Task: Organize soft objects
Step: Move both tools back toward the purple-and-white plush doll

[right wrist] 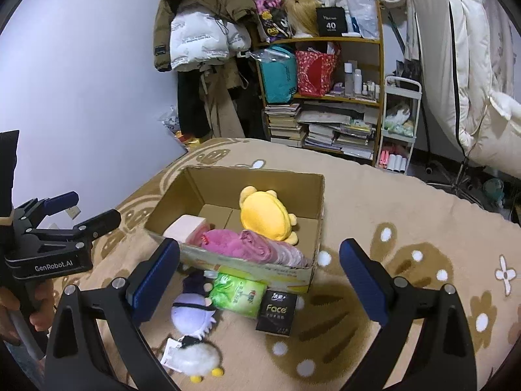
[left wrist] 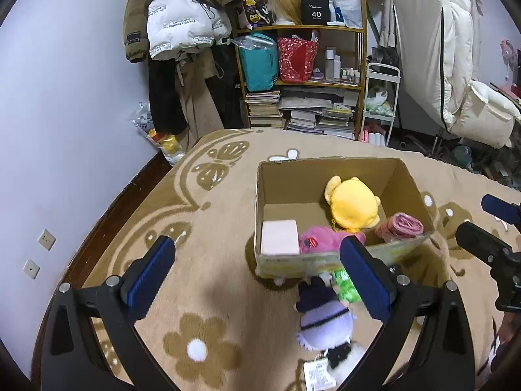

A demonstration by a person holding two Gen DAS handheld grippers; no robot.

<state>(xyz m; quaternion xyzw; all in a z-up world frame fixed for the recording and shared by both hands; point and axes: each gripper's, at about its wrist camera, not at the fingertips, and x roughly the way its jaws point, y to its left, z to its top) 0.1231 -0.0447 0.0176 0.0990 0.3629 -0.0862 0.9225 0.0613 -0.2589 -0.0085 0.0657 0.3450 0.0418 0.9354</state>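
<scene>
An open cardboard box sits on the beige carpet. It holds a yellow plush, a pink plush, a rolled pink towel and a pale pink block. In front of the box lie a purple-and-white plush doll, a green tissue pack and a black "Face" tissue pack. My left gripper is open and empty above the doll. My right gripper is open and empty above the packs.
The carpet has brown flower patterns. Behind it stand a wooden shelf with bags and books, hanging coats, a white cart and a white duvet. A wall runs along the left.
</scene>
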